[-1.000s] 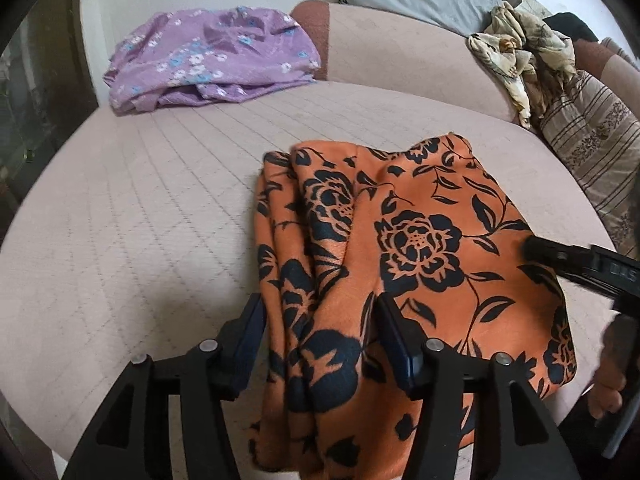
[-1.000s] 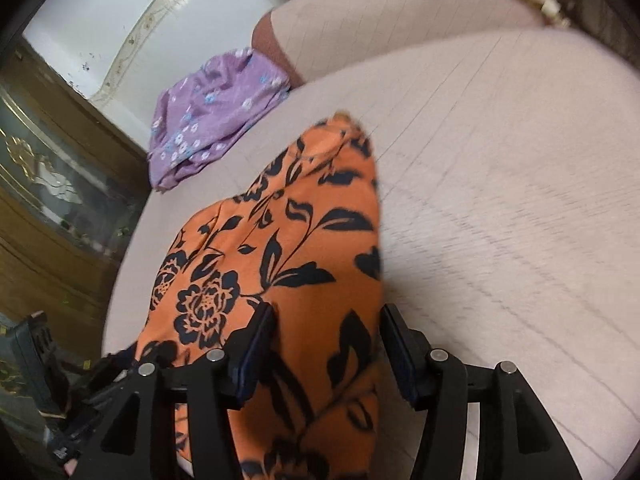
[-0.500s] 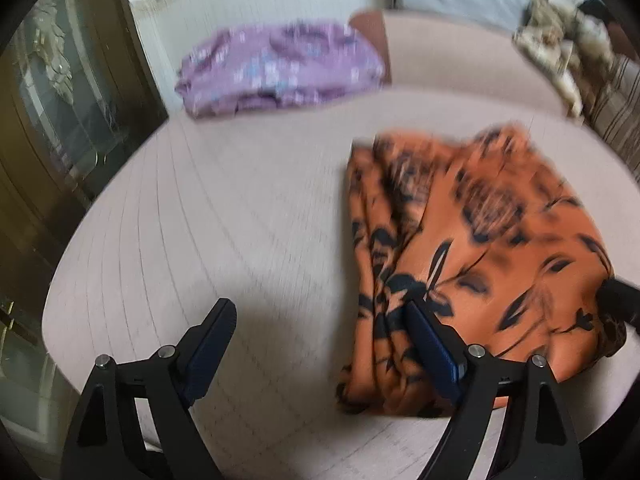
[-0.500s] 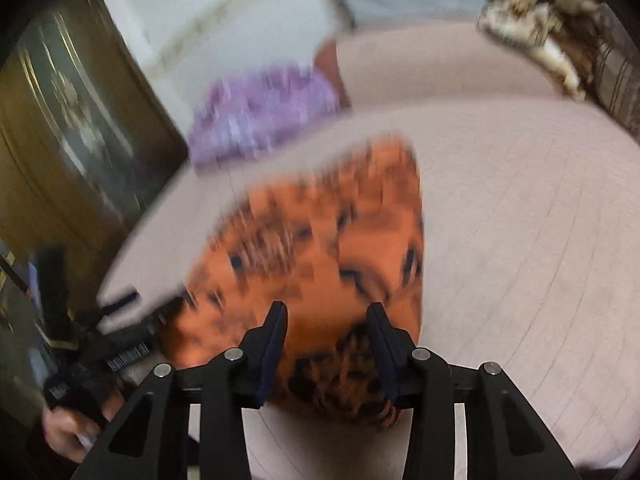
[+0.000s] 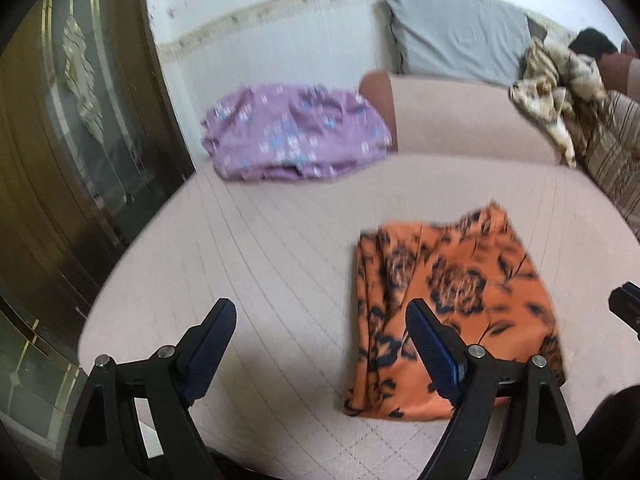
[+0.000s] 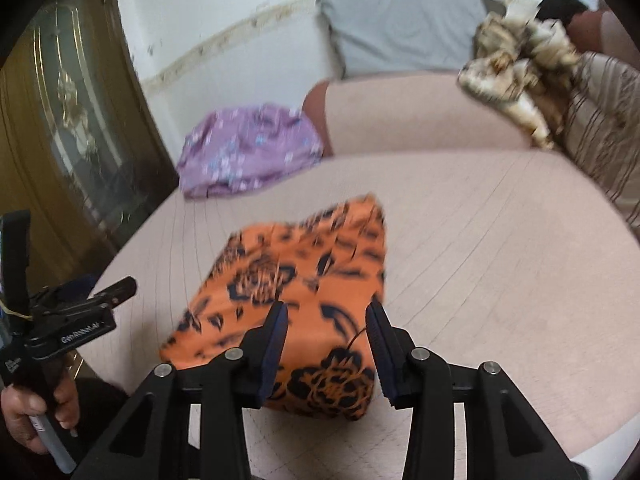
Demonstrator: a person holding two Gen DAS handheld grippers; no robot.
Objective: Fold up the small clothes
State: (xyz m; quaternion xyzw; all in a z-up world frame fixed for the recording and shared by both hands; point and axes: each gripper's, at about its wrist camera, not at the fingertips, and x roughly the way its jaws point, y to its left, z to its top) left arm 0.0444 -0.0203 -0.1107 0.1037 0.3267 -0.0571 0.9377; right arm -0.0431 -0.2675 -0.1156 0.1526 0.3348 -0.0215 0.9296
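An orange cloth with black flowers (image 5: 452, 304) lies folded on the pink quilted couch seat (image 5: 280, 264). It also shows in the right wrist view (image 6: 304, 292). My left gripper (image 5: 320, 328) is wide open and empty, pulled back to the left of the cloth. My right gripper (image 6: 326, 324) is open and empty, held above the cloth's near edge. The left gripper also shows at the left of the right wrist view (image 6: 80, 312), in a hand.
A purple flowered garment (image 5: 296, 136) lies at the back left of the seat. A crumpled beige patterned cloth (image 5: 556, 92) hangs over the backrest at the right. A grey pillow (image 5: 456, 36) leans on the wall. A dark wooden cabinet (image 5: 60, 152) stands left.
Both grippers let go of the orange cloth, opened and drew back and up. The left gripper shifted left, off the cloth. The cloth now lies folded on the seat.
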